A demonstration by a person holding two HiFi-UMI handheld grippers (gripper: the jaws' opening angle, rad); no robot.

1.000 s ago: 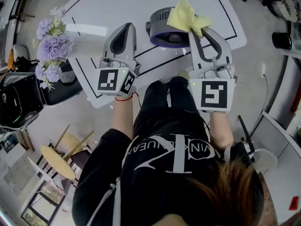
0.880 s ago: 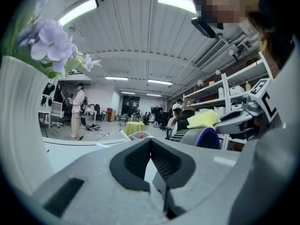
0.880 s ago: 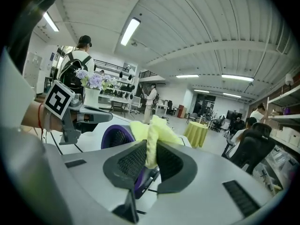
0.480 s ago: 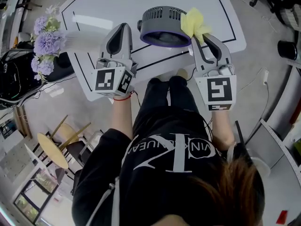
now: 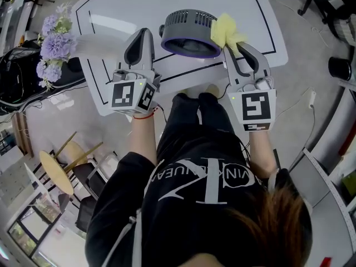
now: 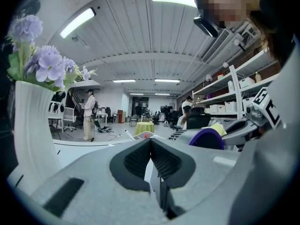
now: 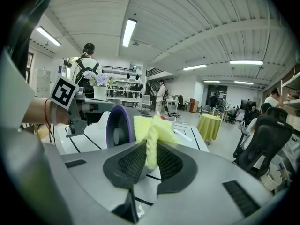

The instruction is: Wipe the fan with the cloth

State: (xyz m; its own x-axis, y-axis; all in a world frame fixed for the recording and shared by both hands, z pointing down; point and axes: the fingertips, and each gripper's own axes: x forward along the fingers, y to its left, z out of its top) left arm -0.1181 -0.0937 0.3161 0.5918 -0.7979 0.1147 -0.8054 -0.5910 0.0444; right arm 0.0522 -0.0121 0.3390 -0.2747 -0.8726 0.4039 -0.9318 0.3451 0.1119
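Right now my right gripper is clamped on the yellow cloth. In the right gripper view a narrow fold of the fabric runs down between the two ribbed pads, and the rest bunches out loose above the tips.

From the head view, the cloth sits at the right-hand edge of the fan, overlapping its purple rim. I read that as contact, though I cannot be certain from this angle. The fan rests on the white bench, inside the black lines marked on its top. Its grey slotted housing lies on the far side and the purple ring is on the side nearer to me. In the right gripper view the purple ring shows just to the left of the cloth, close behind the jaws.

My left gripper is closed with nothing in it; its own view shows the pads pressed together tip to tip. It hangs over the bench just to the left of the fan, apart from it, and the purple rim appears off to the right in that view.

A white vase of purple flowers stands at the left end of the bench, near the left gripper.
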